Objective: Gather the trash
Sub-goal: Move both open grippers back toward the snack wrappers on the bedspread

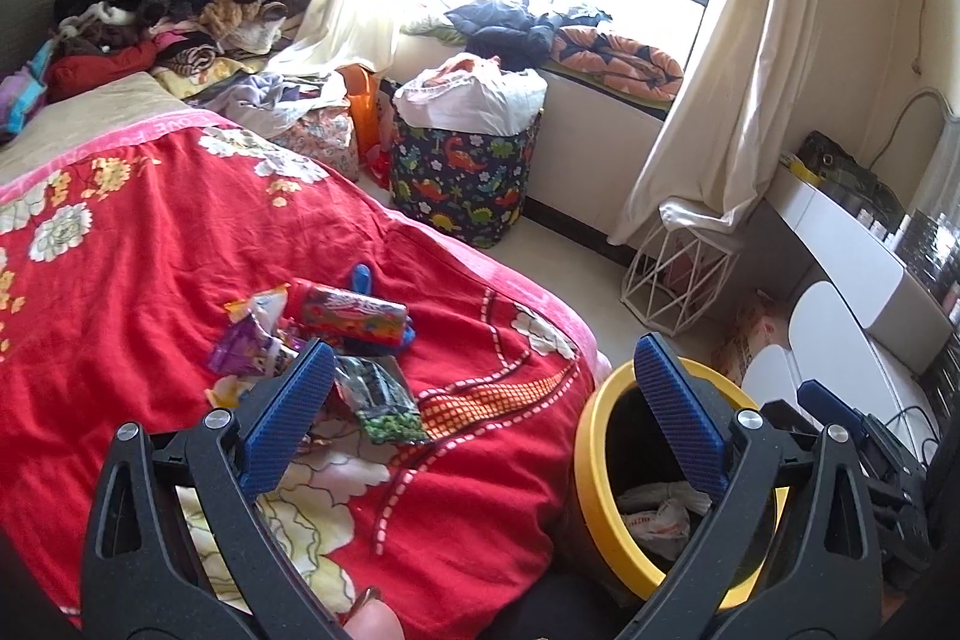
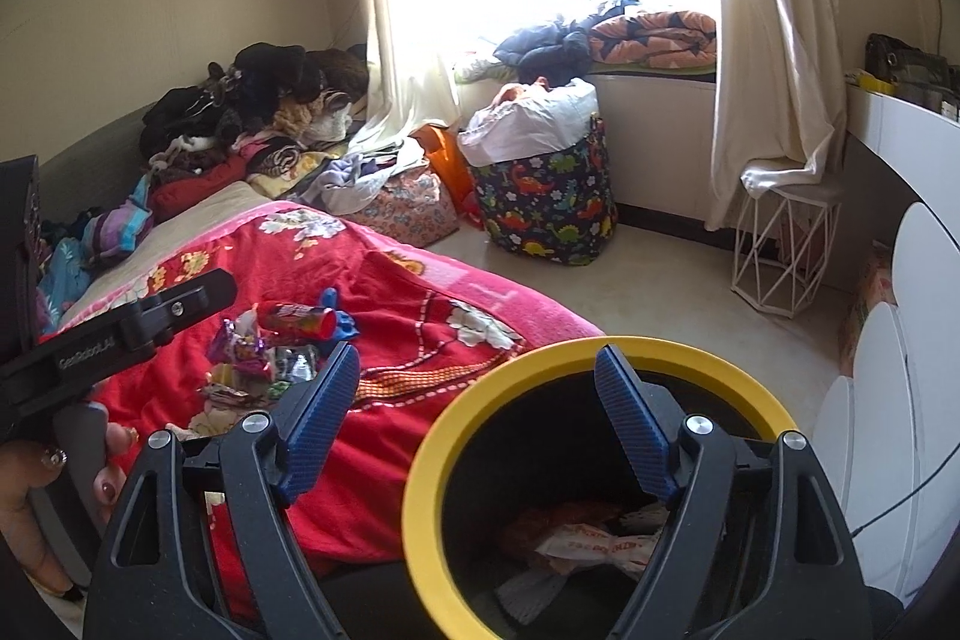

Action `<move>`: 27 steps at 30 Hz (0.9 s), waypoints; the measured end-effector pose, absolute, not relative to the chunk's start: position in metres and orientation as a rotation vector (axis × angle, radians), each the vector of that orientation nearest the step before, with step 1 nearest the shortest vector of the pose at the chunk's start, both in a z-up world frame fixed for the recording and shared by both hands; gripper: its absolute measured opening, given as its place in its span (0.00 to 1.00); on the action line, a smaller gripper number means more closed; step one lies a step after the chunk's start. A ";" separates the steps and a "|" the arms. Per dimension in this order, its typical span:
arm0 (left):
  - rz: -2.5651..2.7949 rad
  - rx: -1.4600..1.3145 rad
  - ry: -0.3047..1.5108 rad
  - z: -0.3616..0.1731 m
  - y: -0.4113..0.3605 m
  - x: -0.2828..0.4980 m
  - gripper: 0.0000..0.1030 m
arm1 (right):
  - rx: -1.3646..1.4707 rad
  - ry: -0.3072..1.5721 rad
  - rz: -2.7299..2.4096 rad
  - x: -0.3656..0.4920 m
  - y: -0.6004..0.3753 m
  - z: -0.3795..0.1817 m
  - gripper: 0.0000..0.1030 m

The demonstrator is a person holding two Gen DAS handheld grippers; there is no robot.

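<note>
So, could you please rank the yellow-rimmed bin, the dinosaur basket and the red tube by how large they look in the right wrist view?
1. Bin, though it is nearest the camera.
2. Dinosaur basket.
3. Red tube.

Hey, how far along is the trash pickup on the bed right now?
Partly done. The yellow-rimmed bin already holds a few crumpled wrappers. Nothing is in hand: the left gripper and right gripper are both open and empty. Left to do: a cluster of snack wrappers, a red tube package and a green packet lie on the red blanket.
</note>
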State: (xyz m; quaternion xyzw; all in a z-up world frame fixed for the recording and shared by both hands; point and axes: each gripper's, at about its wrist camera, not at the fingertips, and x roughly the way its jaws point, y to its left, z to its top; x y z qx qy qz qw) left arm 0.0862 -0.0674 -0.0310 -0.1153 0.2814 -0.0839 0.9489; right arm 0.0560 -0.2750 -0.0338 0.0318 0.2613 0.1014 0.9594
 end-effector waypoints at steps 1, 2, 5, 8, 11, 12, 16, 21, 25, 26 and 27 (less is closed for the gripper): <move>-0.165 -0.237 0.569 -0.030 -0.065 0.087 0.89 | 0.059 0.528 0.211 0.057 -0.271 -0.033 0.76; -0.160 -0.239 0.566 -0.029 -0.062 0.087 0.89 | 0.053 0.526 0.218 0.058 -0.267 -0.032 0.77; -0.147 -0.245 0.558 -0.027 -0.053 0.089 0.89 | 0.040 0.523 0.236 0.060 -0.257 -0.029 0.77; -0.137 -0.251 0.552 -0.026 -0.048 0.089 0.89 | 0.028 0.524 0.251 0.063 -0.250 -0.028 0.77; -0.126 -0.253 0.546 -0.025 -0.042 0.090 0.89 | 0.023 0.525 0.266 0.065 -0.244 -0.028 0.77; -0.122 -0.255 0.546 -0.025 -0.041 0.091 0.89 | 0.020 0.527 0.271 0.067 -0.241 -0.027 0.77; -0.100 -0.260 0.544 -0.025 -0.031 0.094 0.89 | 0.009 0.528 0.292 0.072 -0.232 -0.027 0.78; -0.060 -0.281 0.539 -0.025 -0.012 0.099 0.89 | -0.013 0.540 0.322 0.082 -0.217 -0.029 0.78; -0.020 -0.298 0.536 -0.027 0.006 0.102 0.89 | -0.028 0.558 0.345 0.091 -0.202 -0.034 0.78; -0.010 -0.302 0.538 -0.028 0.011 0.103 0.89 | -0.033 0.562 0.349 0.092 -0.199 -0.035 0.78; -0.002 -0.307 0.540 -0.029 0.014 0.104 0.89 | -0.036 0.568 0.357 0.095 -0.195 -0.037 0.78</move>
